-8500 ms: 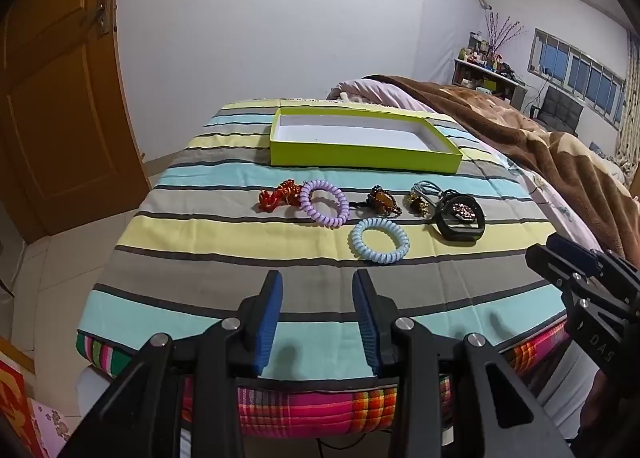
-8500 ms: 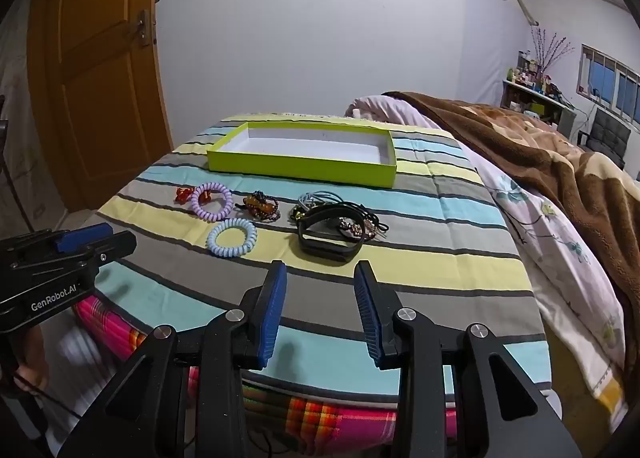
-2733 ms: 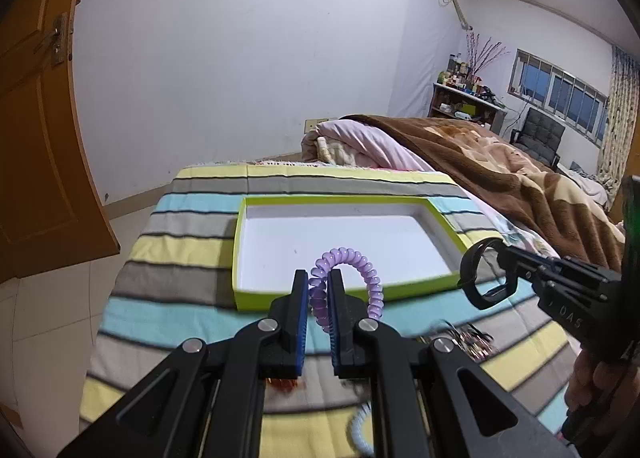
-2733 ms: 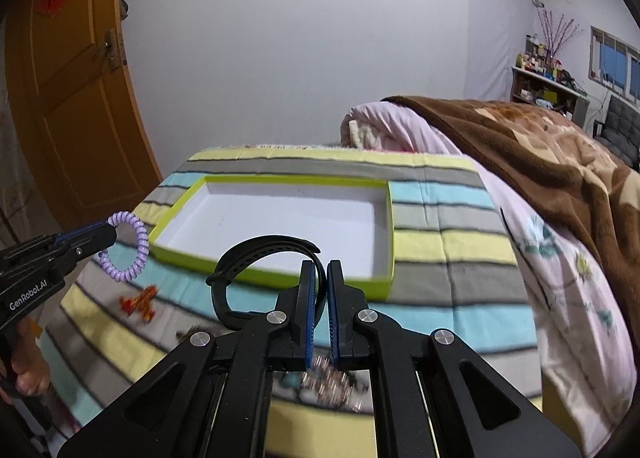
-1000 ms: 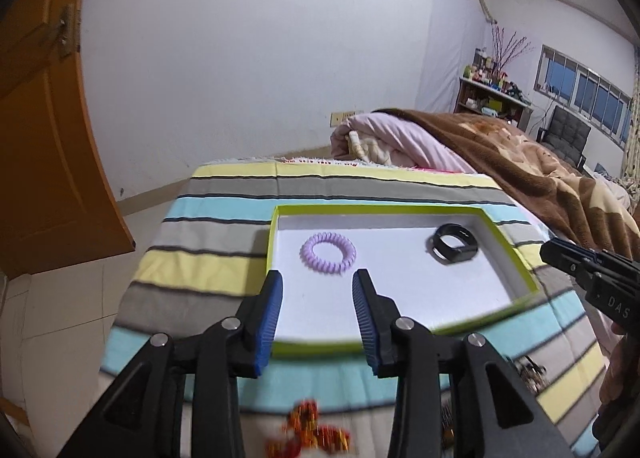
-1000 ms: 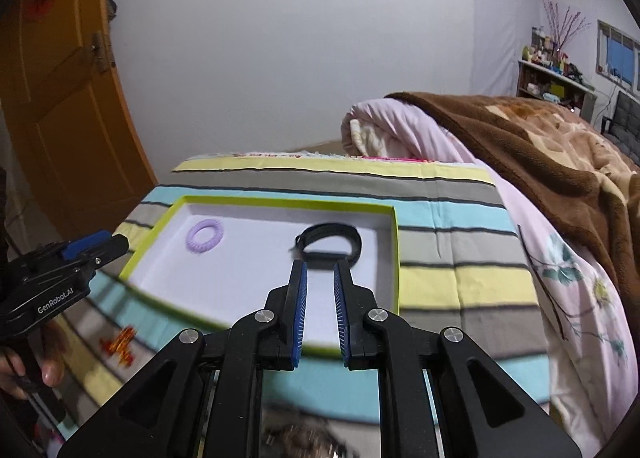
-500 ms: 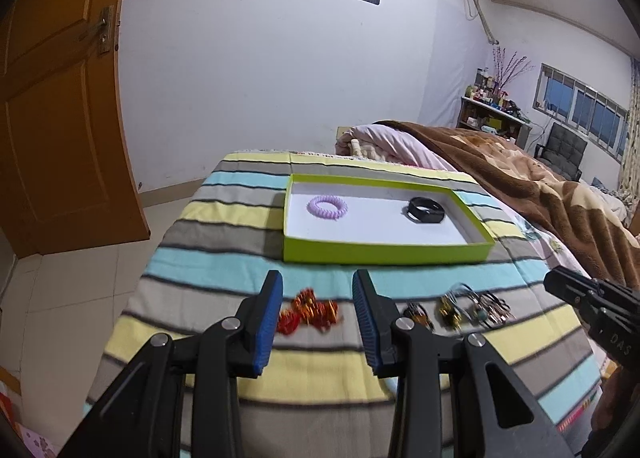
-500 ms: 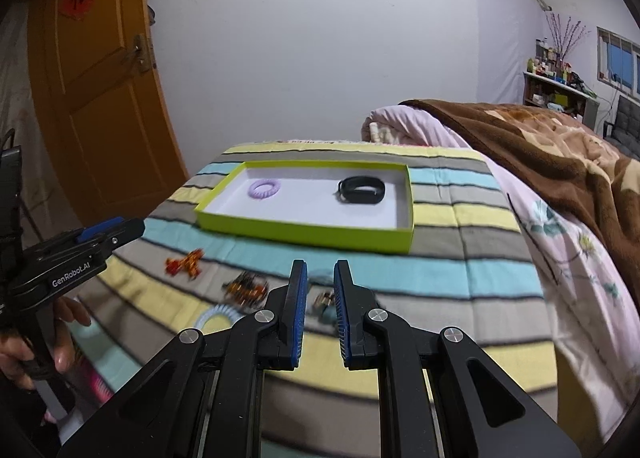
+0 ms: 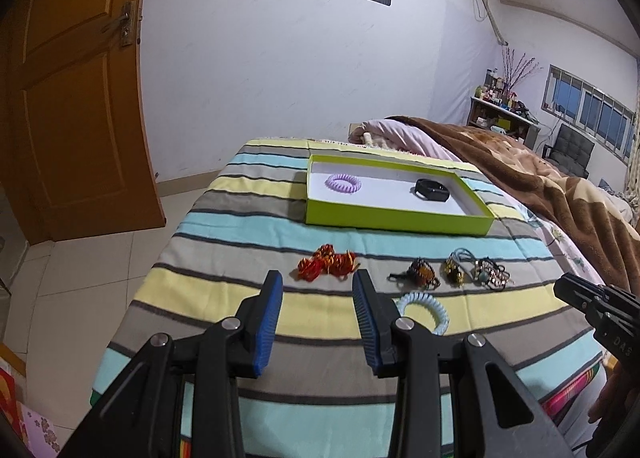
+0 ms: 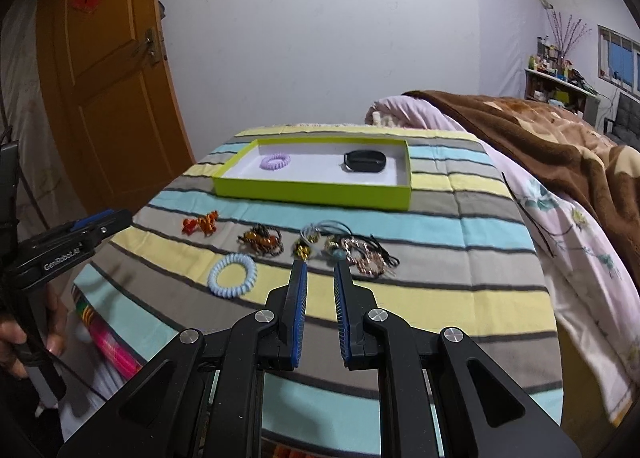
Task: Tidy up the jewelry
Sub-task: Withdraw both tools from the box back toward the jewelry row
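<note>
A lime-green tray (image 9: 396,217) (image 10: 312,193) lies on the striped bedcover and holds a purple coil hair tie (image 9: 343,183) (image 10: 275,162) and a black band (image 9: 431,189) (image 10: 365,161). In front of it lie a red-orange ornament (image 9: 326,262) (image 10: 201,223), a brown beaded piece (image 9: 420,272) (image 10: 262,242), a tangle of bracelets (image 9: 476,272) (image 10: 348,248) and a pale blue coil tie (image 9: 424,312) (image 10: 233,275). My left gripper (image 9: 318,278) hovers open and empty just short of the ornament. My right gripper (image 10: 320,264) stands narrowly open and empty before the tangle.
A brown blanket (image 10: 560,145) over pink bedding fills the right side. An orange door (image 9: 72,97) and tiled floor (image 9: 80,278) lie to the left. The cover's near edge drops off below the grippers. A hand (image 10: 16,334) holds the left gripper's handle.
The purple tie and black band, held earlier, now lie in the tray. Over the last second both grippers have drawn back from the tray to the row of loose pieces.
</note>
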Demonstrator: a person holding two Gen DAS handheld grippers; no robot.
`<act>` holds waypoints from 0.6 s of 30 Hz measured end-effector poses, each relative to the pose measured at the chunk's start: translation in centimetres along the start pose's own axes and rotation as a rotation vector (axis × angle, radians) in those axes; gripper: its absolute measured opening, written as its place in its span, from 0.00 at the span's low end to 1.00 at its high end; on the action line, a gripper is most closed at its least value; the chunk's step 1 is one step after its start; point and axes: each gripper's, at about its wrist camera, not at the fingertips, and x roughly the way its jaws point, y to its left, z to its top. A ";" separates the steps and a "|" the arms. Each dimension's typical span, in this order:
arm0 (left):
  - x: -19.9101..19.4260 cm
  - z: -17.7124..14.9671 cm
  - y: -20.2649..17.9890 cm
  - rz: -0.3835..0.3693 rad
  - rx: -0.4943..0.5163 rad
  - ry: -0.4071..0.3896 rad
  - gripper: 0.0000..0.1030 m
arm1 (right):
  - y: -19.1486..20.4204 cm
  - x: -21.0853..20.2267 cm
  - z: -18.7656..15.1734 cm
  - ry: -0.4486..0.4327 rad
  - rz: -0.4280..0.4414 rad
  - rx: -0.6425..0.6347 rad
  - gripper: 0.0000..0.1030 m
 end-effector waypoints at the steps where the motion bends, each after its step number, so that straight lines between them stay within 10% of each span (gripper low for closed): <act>1: 0.0 -0.2 0.0 0.002 0.004 0.002 0.37 | -0.1 0.0 -0.1 0.006 0.001 0.002 0.13; 18: 2.4 -0.4 0.1 -0.031 0.028 0.075 0.37 | -1.2 2.0 -0.4 0.056 -0.007 0.013 0.14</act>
